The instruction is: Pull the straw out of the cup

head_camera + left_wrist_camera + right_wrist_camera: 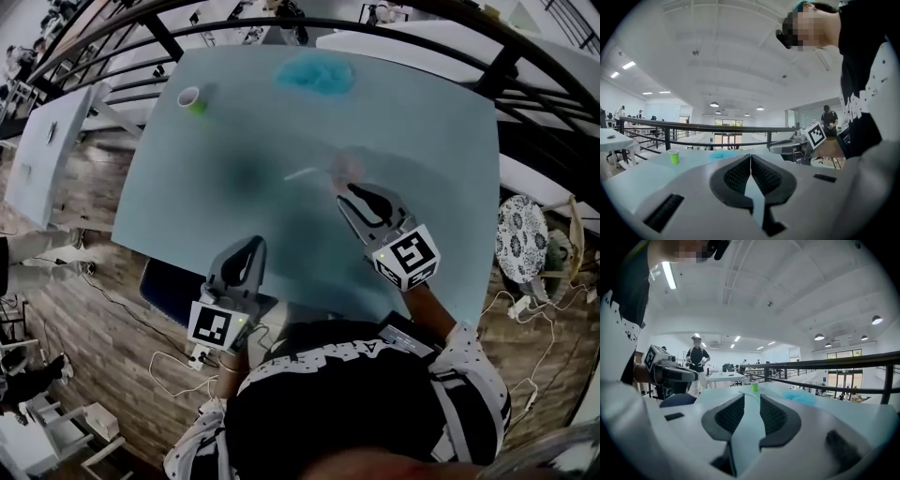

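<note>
1. The green cup [192, 98] stands near the table's [422, 141] far left corner, and no straw shows in it.
2. A thin pale stick [305, 172], probably the straw, lies on the table just ahead of the right gripper [345, 192] and well apart from the cup, so the pull looks done.
3. The left gripper [255, 242] has its jaws together and empty. The right gripper's jaws are slightly apart, with nothing between them.
4. No writing is readable; the cubes carry only square markers.

Black railing [693, 125], wood-plank floor [94, 319].

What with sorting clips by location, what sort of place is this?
Probably a big open indoor hall, maybe a mezzanine workspace: a black railing runs along the edge, ceiling lights hang overhead, and white tables stand beyond.
</note>
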Tool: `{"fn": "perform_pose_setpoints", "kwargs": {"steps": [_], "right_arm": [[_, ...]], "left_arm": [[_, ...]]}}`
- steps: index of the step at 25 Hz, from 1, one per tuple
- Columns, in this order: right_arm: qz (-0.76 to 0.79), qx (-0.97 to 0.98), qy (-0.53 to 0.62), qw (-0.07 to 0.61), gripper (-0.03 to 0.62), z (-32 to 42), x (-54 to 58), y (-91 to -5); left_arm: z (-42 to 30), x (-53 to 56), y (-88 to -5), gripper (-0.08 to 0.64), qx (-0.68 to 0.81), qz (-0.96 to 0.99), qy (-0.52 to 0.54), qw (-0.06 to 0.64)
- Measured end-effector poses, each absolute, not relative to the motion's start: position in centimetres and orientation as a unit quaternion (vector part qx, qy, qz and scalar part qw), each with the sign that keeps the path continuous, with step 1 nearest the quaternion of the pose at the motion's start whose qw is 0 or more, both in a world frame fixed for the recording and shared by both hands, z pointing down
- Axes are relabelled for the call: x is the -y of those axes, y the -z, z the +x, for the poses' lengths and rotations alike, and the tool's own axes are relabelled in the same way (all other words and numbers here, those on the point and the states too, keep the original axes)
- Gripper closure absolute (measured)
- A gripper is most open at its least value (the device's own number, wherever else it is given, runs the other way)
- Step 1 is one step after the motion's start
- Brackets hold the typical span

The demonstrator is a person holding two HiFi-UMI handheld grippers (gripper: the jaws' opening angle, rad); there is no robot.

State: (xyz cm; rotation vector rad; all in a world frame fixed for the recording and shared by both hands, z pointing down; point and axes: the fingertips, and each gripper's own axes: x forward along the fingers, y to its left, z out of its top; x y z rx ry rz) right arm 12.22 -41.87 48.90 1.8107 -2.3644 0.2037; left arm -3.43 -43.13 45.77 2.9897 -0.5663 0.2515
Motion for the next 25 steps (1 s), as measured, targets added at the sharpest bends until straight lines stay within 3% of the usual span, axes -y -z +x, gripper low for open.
{"fn": "perform_pose_setpoints", "kwargs": {"steps": [25], "right_arm": [[0.594,0.781,-0.051,0.187,0.502,11.9,48.0,-53.3]], "left_arm": [[-4.5,47.6,-47.1,0.546,0.204,0.973,-0.093,0.054]]}}
